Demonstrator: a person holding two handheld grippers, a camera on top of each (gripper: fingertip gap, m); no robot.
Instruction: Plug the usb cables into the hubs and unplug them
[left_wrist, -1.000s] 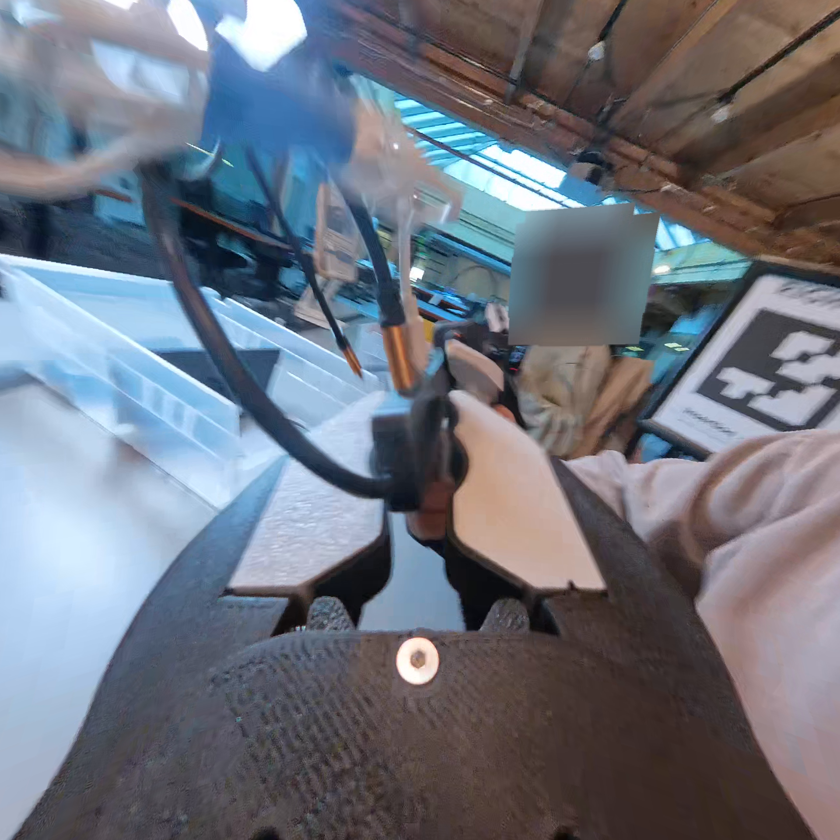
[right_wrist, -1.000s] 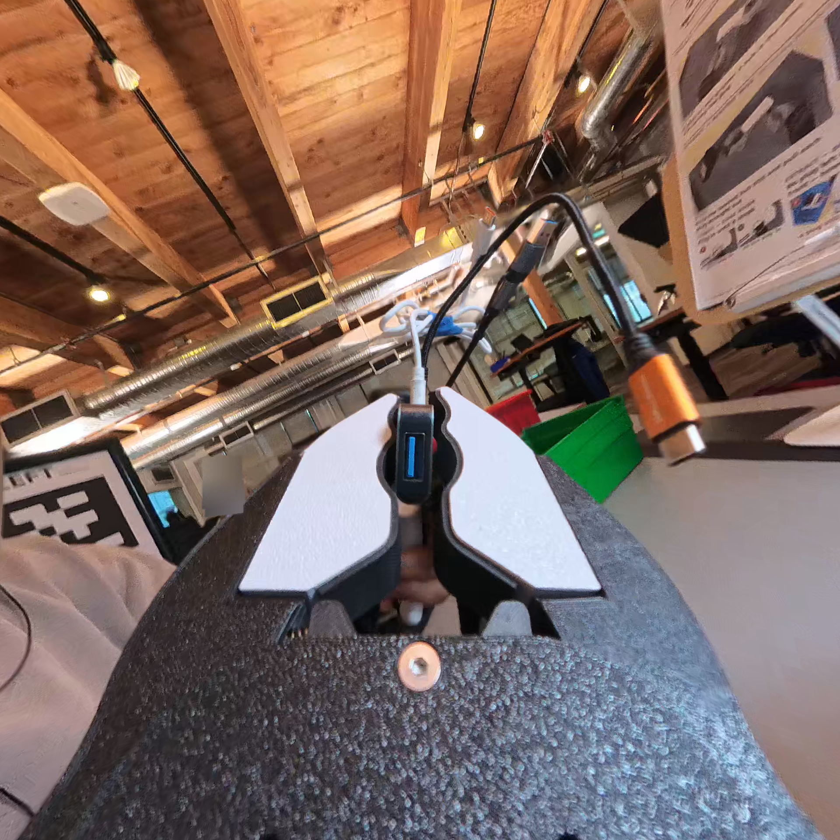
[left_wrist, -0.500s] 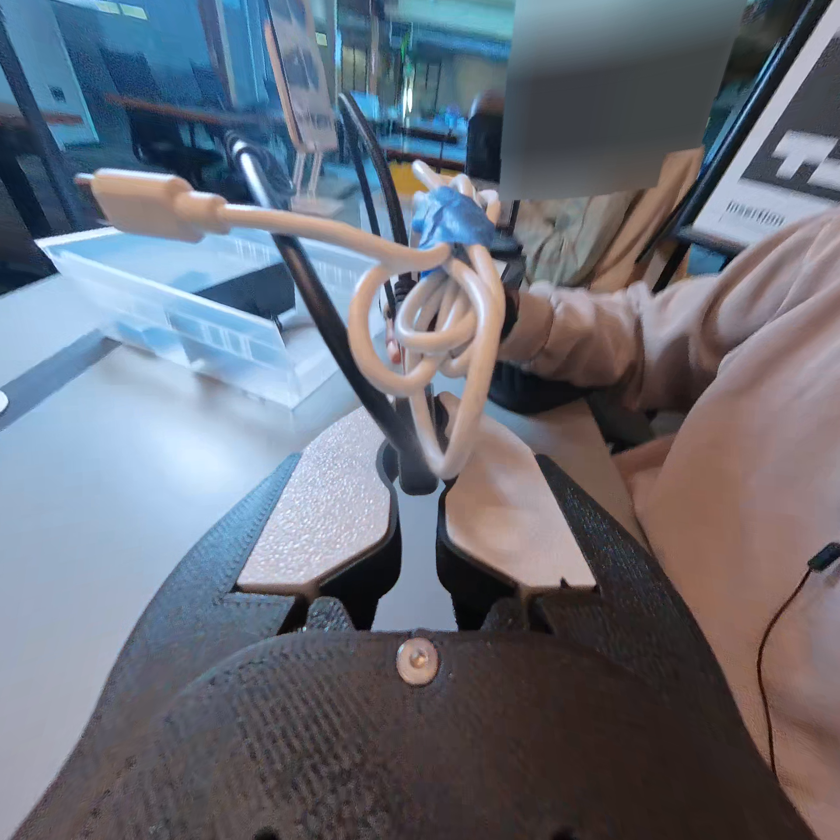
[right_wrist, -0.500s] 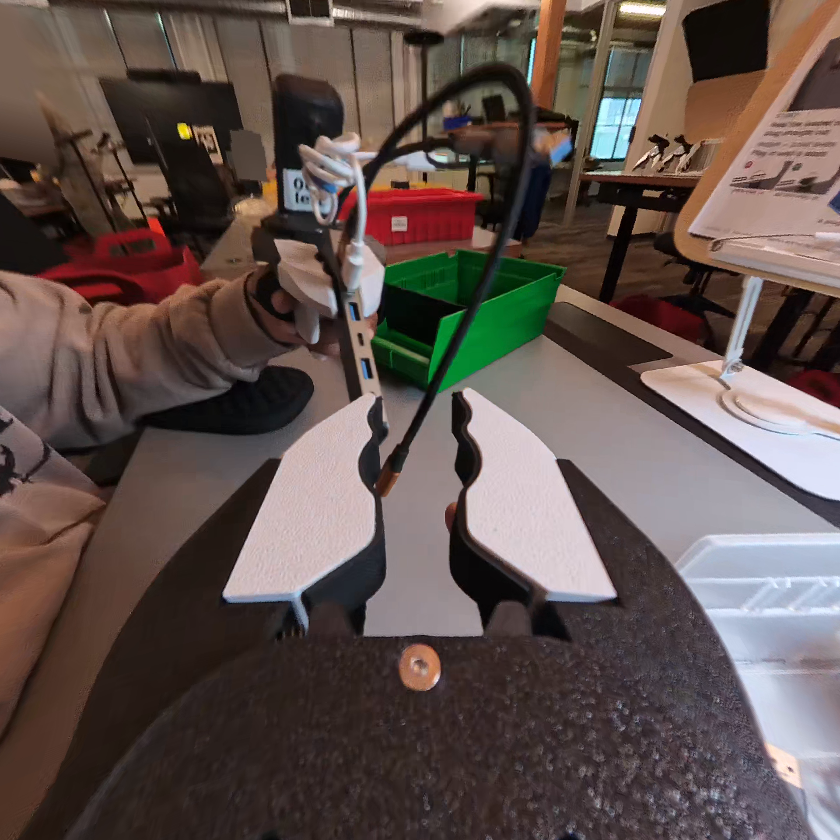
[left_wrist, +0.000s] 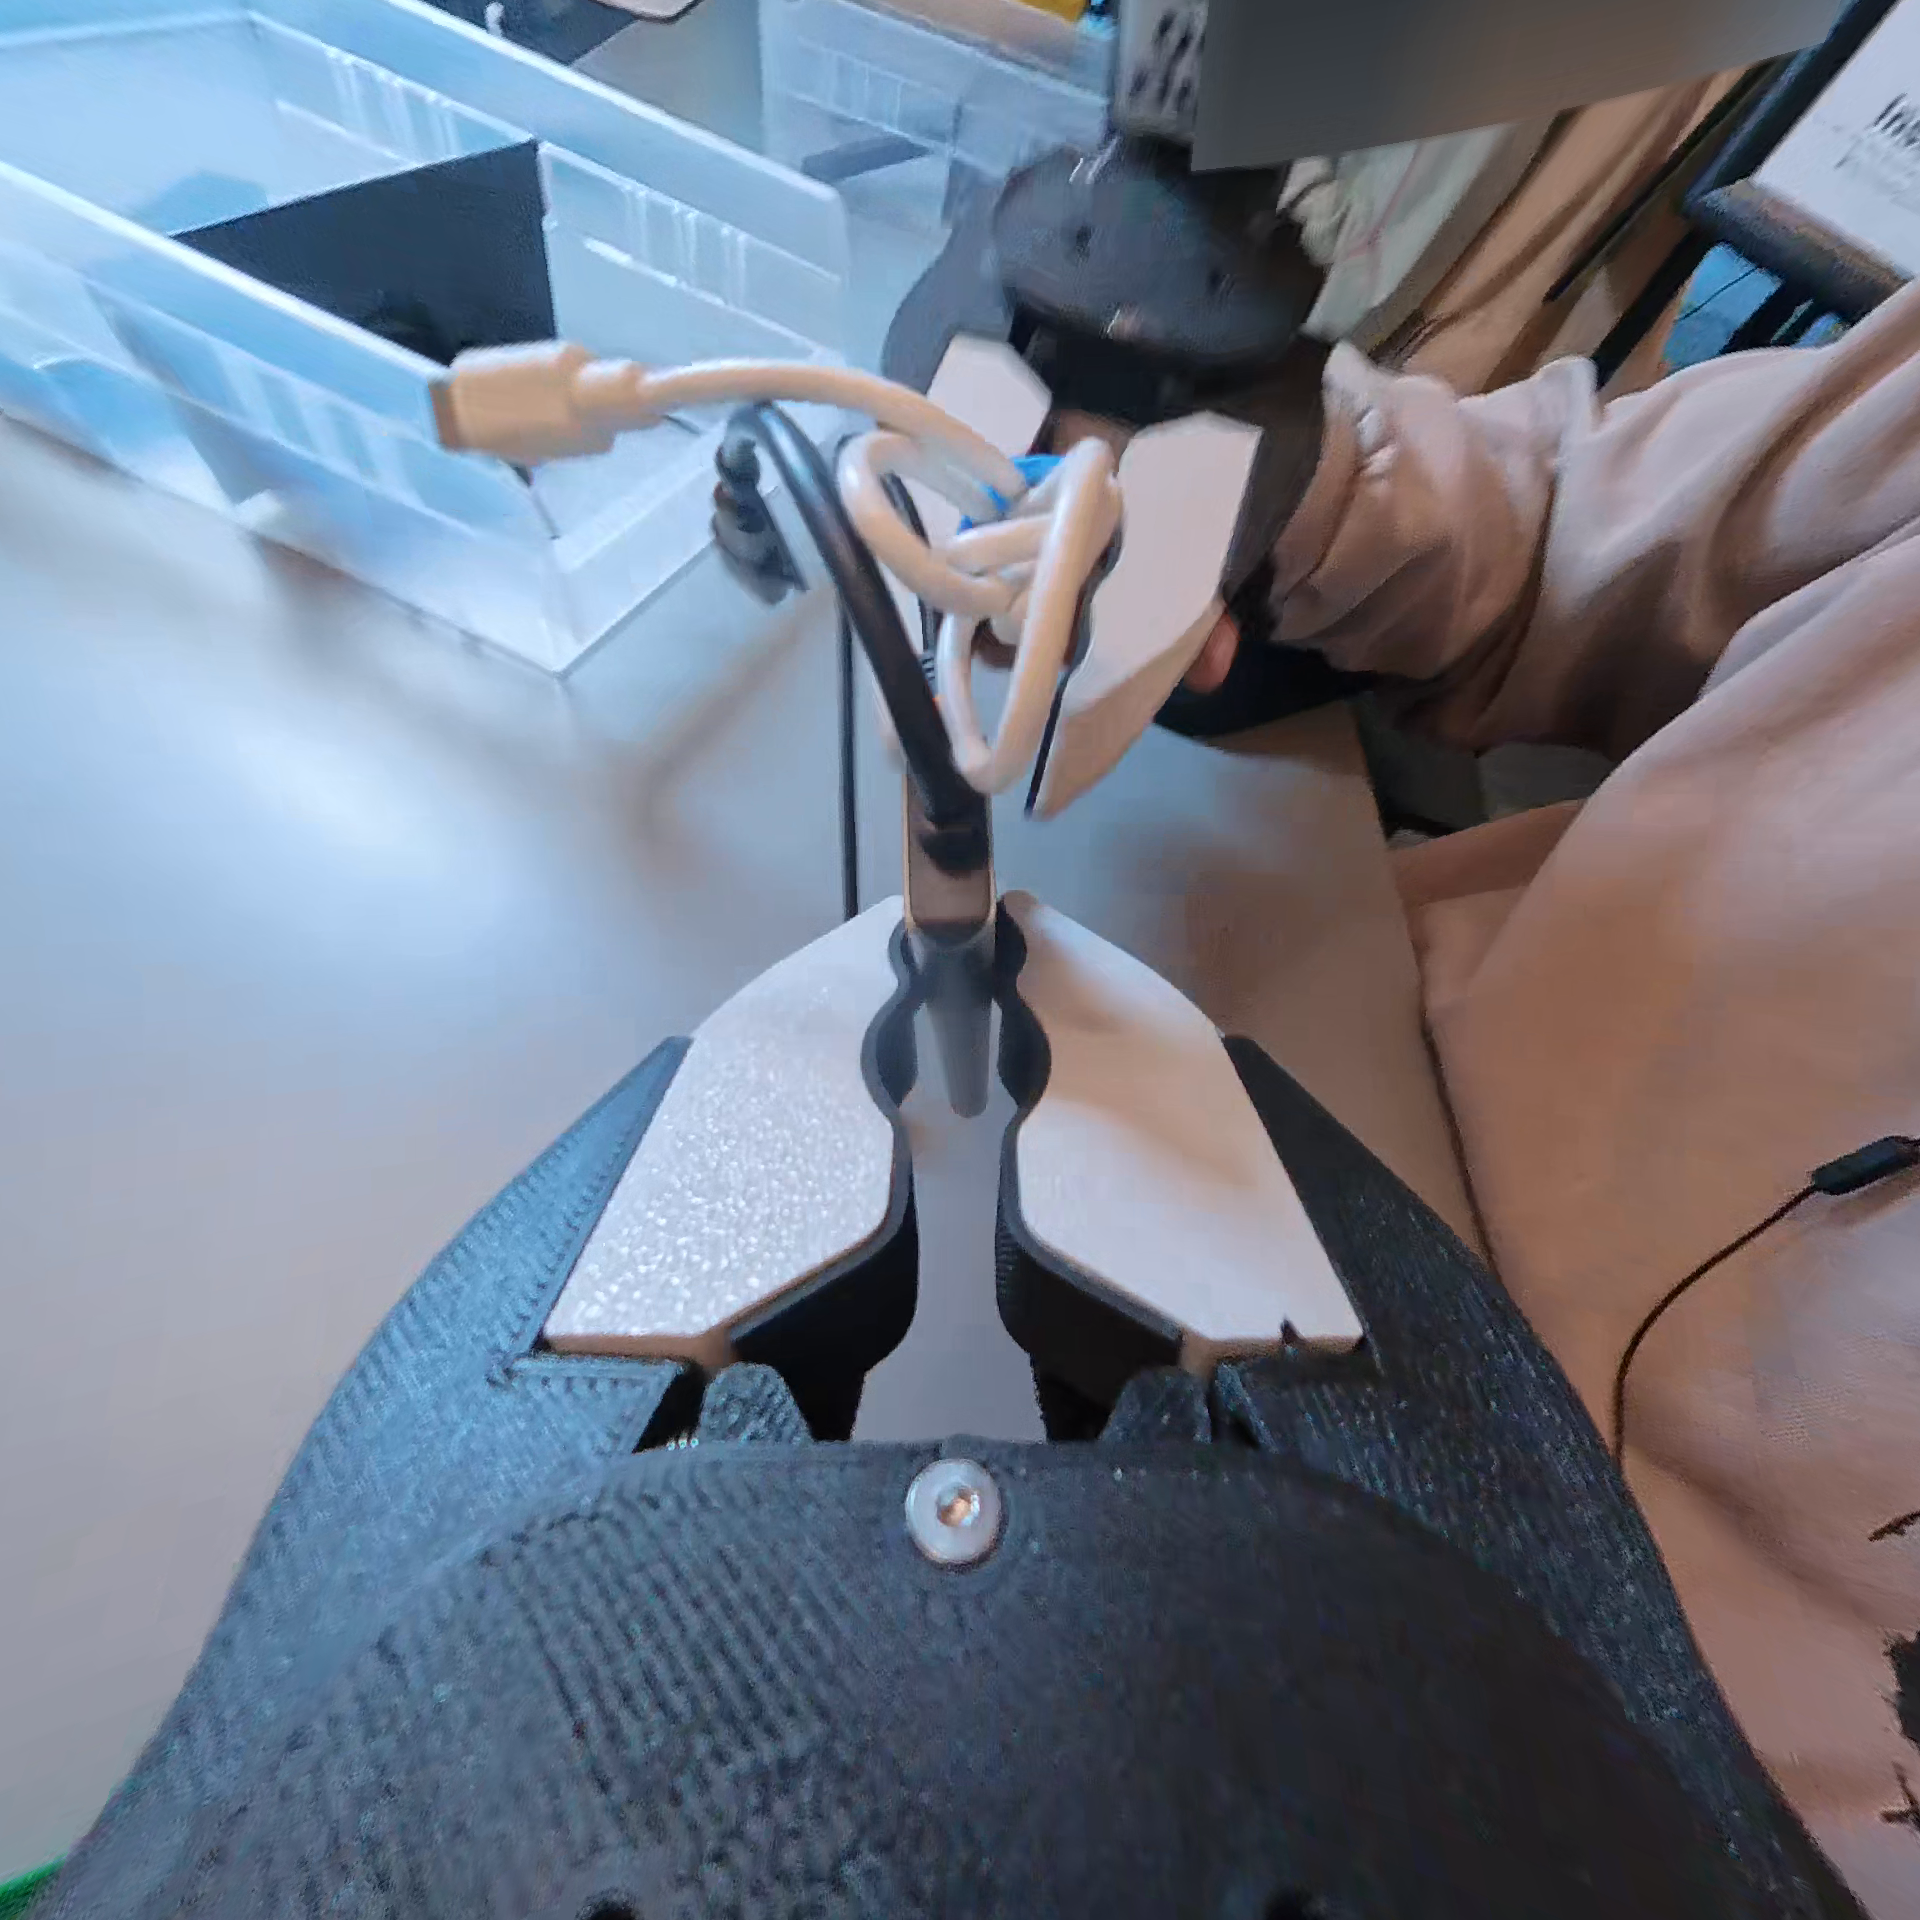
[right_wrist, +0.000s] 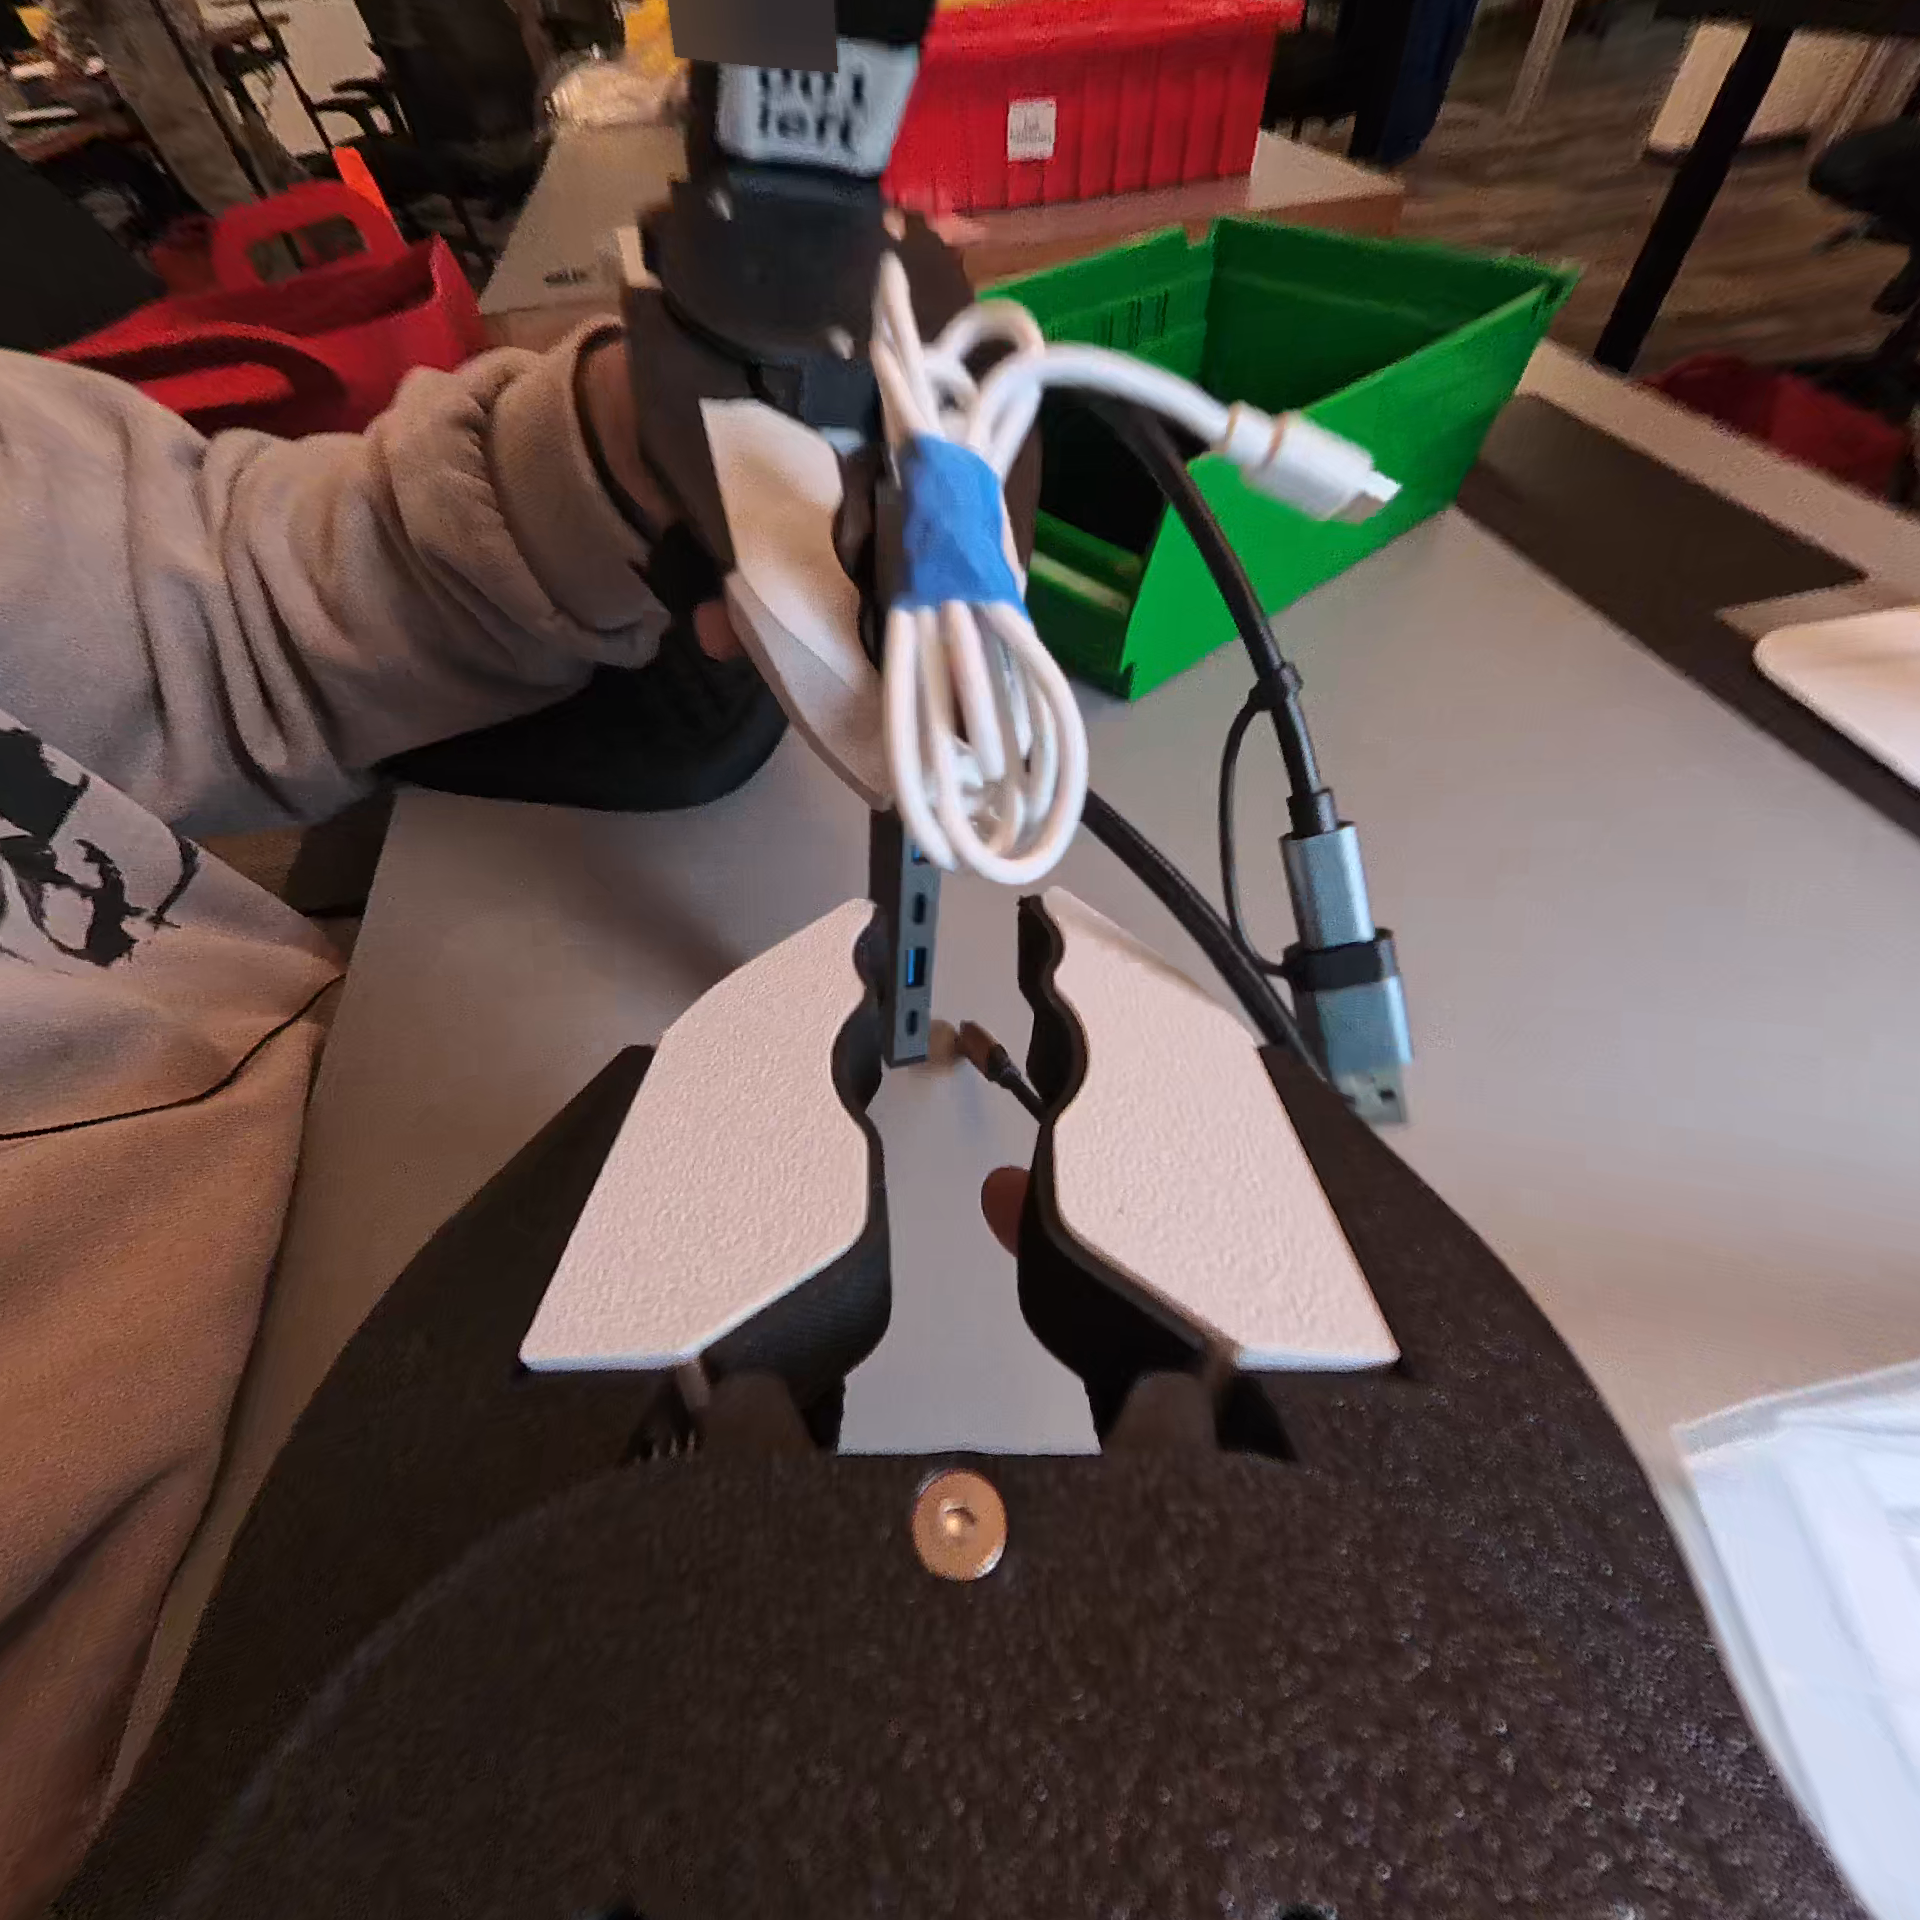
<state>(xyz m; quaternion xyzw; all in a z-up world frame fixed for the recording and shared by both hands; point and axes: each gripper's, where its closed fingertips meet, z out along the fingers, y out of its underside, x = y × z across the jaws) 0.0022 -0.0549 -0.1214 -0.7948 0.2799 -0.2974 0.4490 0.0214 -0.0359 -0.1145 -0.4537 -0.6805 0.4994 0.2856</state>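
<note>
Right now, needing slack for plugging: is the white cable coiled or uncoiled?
Coiled: the white cable hangs in loops bound by blue tape, with only its plug end sticking out free.

Bare grey table (right_wrist: 1507, 935) lay open right of the hub (right_wrist: 912, 966); the dangling white cable bundle (right_wrist: 977, 727) and black cable (right_wrist: 1262, 644) crowded its front; a green bin (right_wrist: 1299, 395) stood behind.

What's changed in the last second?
The right gripper let go of the hub and now stands open around its end; both grippers swung down from ceiling to table. The left gripper stays shut on the hub; the white cable still hangs there.
</note>
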